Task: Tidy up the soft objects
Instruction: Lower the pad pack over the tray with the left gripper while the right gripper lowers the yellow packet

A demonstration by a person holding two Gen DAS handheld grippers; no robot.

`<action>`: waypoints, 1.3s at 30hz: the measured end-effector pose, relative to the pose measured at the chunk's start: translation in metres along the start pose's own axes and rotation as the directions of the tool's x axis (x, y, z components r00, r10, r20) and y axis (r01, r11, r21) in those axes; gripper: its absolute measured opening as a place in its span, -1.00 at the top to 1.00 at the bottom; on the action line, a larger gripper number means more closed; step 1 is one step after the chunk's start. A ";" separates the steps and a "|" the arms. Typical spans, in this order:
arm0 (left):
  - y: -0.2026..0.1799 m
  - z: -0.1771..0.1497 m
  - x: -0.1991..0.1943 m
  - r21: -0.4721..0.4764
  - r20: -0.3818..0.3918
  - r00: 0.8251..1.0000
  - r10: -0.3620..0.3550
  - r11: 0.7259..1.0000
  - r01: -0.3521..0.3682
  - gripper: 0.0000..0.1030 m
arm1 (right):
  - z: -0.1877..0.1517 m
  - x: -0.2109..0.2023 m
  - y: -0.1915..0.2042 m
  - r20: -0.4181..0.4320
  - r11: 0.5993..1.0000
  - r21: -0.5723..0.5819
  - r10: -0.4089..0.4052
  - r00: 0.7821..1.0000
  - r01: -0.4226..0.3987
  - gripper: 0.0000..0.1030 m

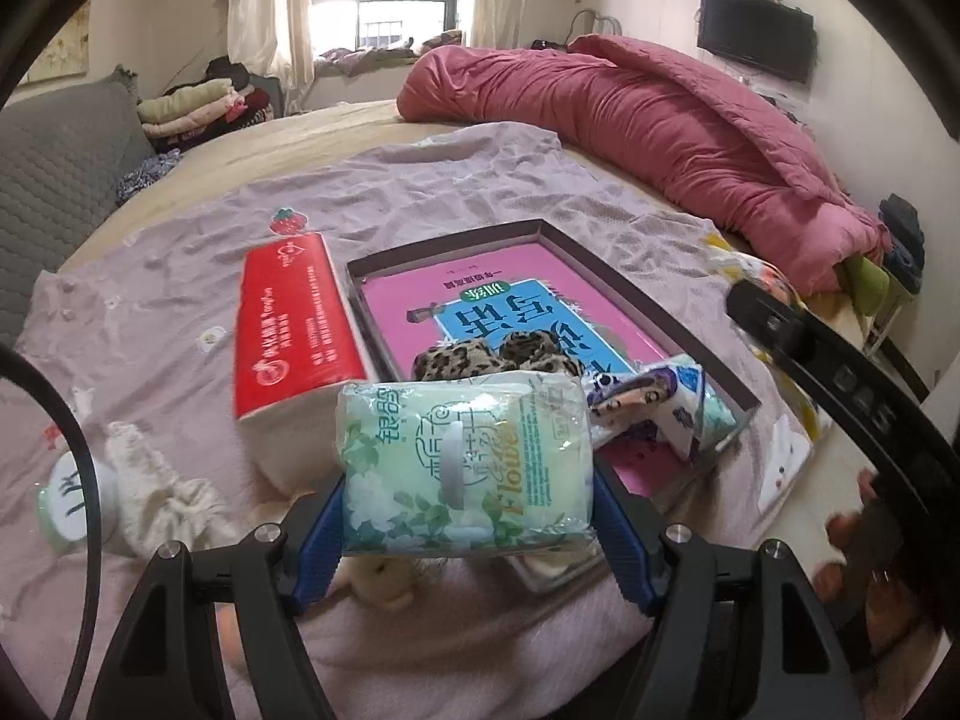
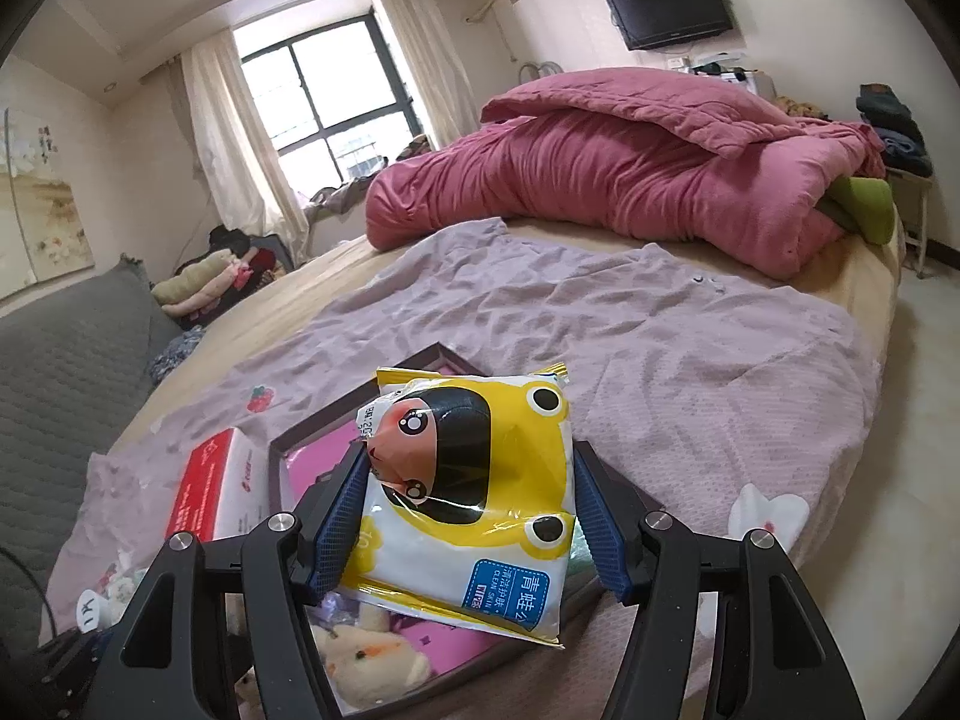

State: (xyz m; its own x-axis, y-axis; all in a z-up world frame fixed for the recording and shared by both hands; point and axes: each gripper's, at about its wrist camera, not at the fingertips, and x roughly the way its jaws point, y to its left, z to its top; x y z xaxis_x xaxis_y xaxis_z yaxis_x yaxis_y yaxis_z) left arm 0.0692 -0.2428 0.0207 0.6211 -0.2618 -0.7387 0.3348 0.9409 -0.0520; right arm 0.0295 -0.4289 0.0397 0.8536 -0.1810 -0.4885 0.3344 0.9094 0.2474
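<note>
My left gripper is shut on a pale green tissue pack, its blue pads pressing both short sides, and holds the pack over the near end of a dark-rimmed shallow box. In the box lie a leopard-print soft item and a cartoon-printed packet on a pink sheet. My right gripper is shut on a yellow frog wet-wipe pack, held above the same box. A cream plush toy lies below it.
A red tissue box lies left of the box on the lilac sheet. White crumpled cloth and a small white jar sit at the near left. A pink quilt fills the far side of the bed. A grey sofa stands on the left.
</note>
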 end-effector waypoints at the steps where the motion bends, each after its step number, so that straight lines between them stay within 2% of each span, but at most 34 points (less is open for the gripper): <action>1: -0.002 0.002 0.005 -0.002 -0.003 1.000 0.005 1.000 -0.005 -0.42 | 0.000 0.001 -0.002 0.000 1.000 0.002 -0.003 1.000 0.003 -0.29; 9: -0.007 0.005 0.036 -0.014 -0.047 0.999 0.007 1.000 -0.007 -0.42 | -0.001 0.007 -0.007 -0.019 1.000 0.014 -0.001 1.000 0.001 -0.29; 16: -0.008 0.000 0.054 -0.015 -0.085 0.996 0.003 1.000 -0.005 -0.42 | -0.005 0.018 0.003 -0.064 0.999 -0.038 0.017 0.998 -0.020 -0.29; 29: -0.004 -0.004 0.059 -0.027 -0.096 0.995 -0.016 1.000 0.013 -0.42 | -0.015 0.050 0.026 -0.181 0.990 -0.137 0.013 0.983 -0.038 -0.29; 39: -0.002 -0.004 0.059 -0.032 -0.099 0.995 -0.016 0.999 0.013 -0.42 | -0.019 0.066 0.028 -0.242 0.989 -0.138 0.015 0.970 -0.050 -0.33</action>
State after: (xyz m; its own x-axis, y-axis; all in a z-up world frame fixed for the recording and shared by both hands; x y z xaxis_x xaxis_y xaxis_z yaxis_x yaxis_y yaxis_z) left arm 0.1027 -0.2593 -0.0257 0.5426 -0.2546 -0.8005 0.3198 0.9438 -0.0834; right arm 0.0871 -0.4078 -0.0016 0.7367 -0.0715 -0.6725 0.2332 0.9602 0.1534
